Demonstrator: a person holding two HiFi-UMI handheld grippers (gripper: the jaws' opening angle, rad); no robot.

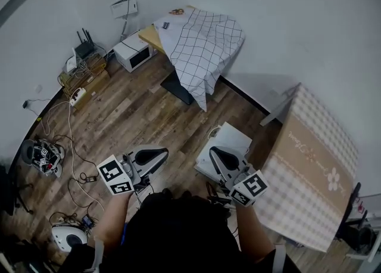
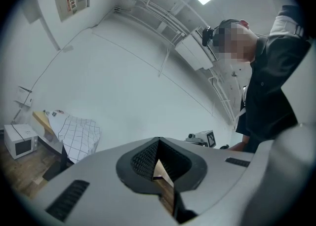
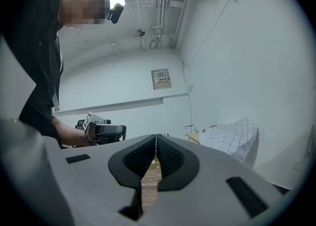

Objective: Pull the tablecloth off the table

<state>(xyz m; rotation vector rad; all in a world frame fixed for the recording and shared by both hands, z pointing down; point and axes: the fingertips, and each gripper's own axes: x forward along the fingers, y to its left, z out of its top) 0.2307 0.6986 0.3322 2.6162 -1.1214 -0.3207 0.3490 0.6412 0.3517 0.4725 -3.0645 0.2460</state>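
Note:
A table on the right carries a beige checked tablecloth (image 1: 309,164) that hangs down its near side. At the back wall a second table is draped with a white grid-patterned cloth (image 1: 202,45), also in the left gripper view (image 2: 76,133) and the right gripper view (image 3: 232,138). My left gripper (image 1: 152,157) (image 2: 158,146) is shut and empty, held above the wooden floor and pointing toward the far wall. My right gripper (image 1: 221,157) (image 3: 156,143) is likewise shut with nothing in it, just left of the checked table. Each gripper shows in the other's view: the right gripper (image 2: 202,137), the left gripper (image 3: 101,130).
A white microwave (image 1: 134,51) sits on the floor by the back table. A white box (image 1: 229,140) lies beneath my right gripper. Cardboard boxes with a router (image 1: 86,72) and loose cables (image 1: 68,140) line the left wall. Devices (image 1: 43,155) lie at the floor's left.

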